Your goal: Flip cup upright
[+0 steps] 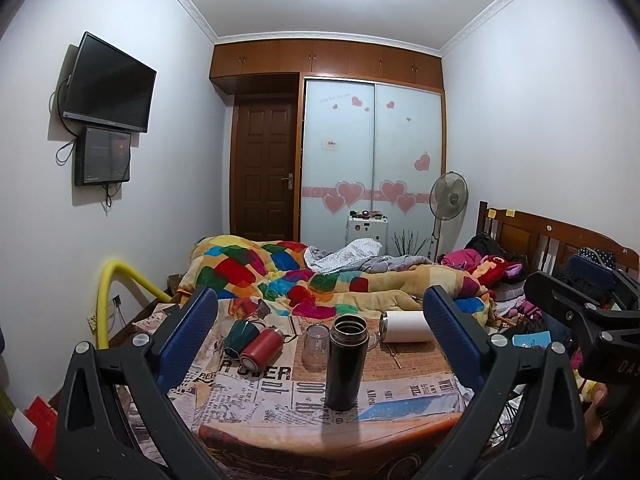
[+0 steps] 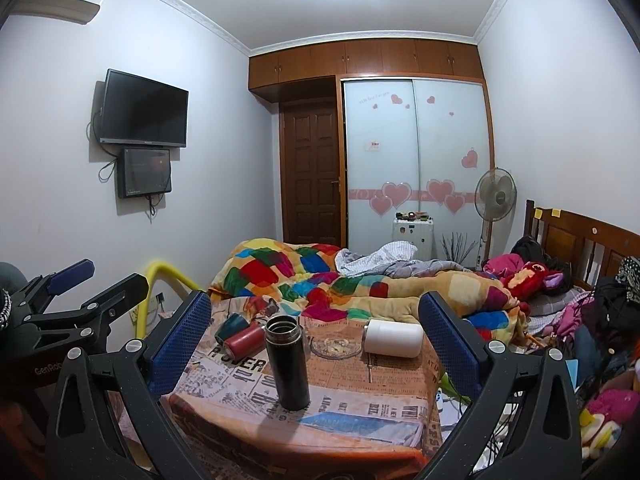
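A black flask [image 1: 346,362] stands upright with its mouth open on the newspaper-print table [image 1: 412,392]; it also shows in the right wrist view [image 2: 287,362]. A white cup [image 1: 406,327] lies on its side at the back right, also in the right wrist view [image 2: 394,337]. A red cup [image 1: 262,351] and a dark green cup [image 1: 240,336] lie on their sides at the back left. A clear cup [image 1: 316,346] stands upside down behind the flask. My left gripper [image 1: 320,320] is open and empty, in front of the table. My right gripper [image 2: 316,320] is open and empty too.
A glass dish [image 2: 335,347] sits mid-table. A bed with a colourful quilt [image 1: 304,276] lies behind the table, with clothes and toys [image 2: 536,280] at the right. A yellow tube [image 1: 105,300] stands at the left. The right gripper's body [image 1: 580,320] shows at the right edge.
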`<state>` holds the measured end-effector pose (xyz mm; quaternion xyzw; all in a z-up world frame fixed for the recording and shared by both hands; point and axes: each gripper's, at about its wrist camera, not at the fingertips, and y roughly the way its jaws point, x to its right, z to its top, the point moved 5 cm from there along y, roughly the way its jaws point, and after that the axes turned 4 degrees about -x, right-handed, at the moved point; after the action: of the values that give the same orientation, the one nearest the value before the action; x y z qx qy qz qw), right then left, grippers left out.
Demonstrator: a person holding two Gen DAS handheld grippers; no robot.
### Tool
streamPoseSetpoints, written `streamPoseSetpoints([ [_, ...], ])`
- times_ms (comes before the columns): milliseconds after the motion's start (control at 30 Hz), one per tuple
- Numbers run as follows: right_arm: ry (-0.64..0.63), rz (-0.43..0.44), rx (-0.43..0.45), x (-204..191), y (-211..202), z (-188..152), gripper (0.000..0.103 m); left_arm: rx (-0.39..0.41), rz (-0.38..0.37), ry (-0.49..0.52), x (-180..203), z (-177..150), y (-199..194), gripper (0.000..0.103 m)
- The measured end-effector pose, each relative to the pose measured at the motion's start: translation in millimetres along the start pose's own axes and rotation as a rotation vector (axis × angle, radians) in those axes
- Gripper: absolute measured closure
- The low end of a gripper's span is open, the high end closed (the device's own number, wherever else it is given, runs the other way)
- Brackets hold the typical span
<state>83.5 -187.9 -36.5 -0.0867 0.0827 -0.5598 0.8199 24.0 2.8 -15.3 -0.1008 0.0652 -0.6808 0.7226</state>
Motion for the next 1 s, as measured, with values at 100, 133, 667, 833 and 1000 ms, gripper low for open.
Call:
streamPoseSetpoints([
  [100, -0.001, -0.001, 0.0, 0.3, 0.0, 0.2, 0.0, 0.001, 0.0, 0.001, 0.3, 0.6, 0.0, 0.0],
  [133, 0.0, 0.0, 0.0, 0.6, -0.8, 0.4, 0.0, 0.001, 0.0, 0.001, 0.2, 0.5, -0.2, 0.0],
  [667, 0.003, 0.0, -0.001, 1.1, -1.0, -0.3, 0.0, 0.0, -0.009, 0.003, 3.6, 0.0, 0.1, 0.0],
  [833, 0.004, -0.003, -0.001, 1.9, -0.2, -1.1, 0.0, 0.004, -0.012, 0.005, 4.5, 0.3, -0.9, 0.0],
  [1000, 0.004, -0.003, -0.002, 2.2, -0.9, -1.1, 0.0, 0.005, -0.021, 0.009, 7.9, 0.6, -2.6, 0.0],
])
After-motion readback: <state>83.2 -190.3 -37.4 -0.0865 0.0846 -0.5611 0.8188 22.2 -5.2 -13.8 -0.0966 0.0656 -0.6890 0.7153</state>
